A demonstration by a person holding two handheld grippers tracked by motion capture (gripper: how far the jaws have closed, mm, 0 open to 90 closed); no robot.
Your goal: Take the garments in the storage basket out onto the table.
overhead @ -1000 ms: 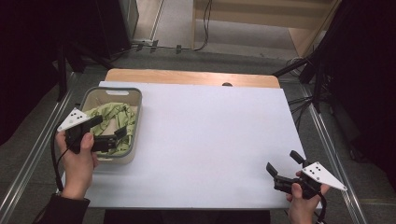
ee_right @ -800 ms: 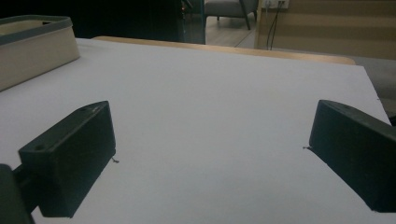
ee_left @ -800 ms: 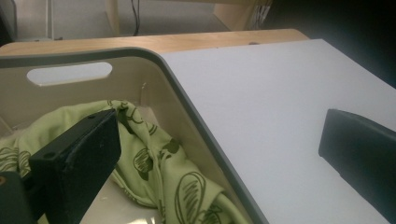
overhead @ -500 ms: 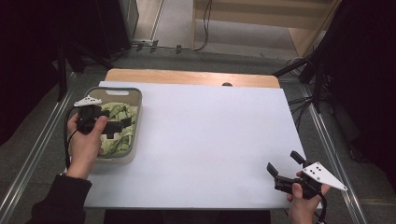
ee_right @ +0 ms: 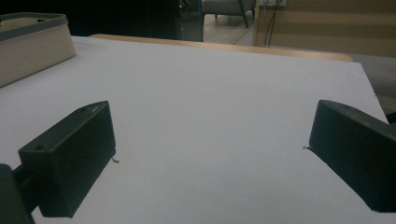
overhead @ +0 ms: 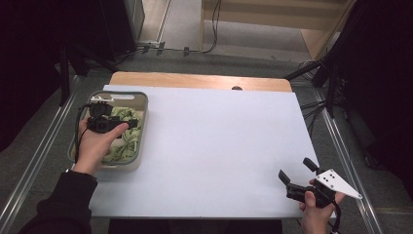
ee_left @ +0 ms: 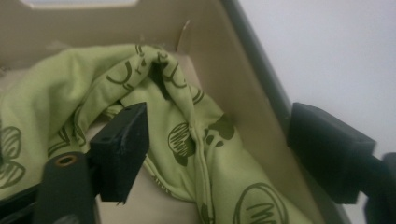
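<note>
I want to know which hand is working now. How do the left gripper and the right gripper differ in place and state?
The left gripper is down in the beige bin, a fold of green cloth between its jaws, which have just been closing but do not yet press it. The right gripper hangs over the bare white table near its front corner, jaws wide, nothing between them. Both are black and hand-held.

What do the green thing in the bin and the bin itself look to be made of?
The green cloth looks like soft knit fabric, probably cotton jersey: it folds and creases limply, matte, with dark printed doodles. The bin looks like rigid moulded plastic, beige and smooth with a faint sheen, and has a grey rim; the rim's material is hard to tell.
</note>
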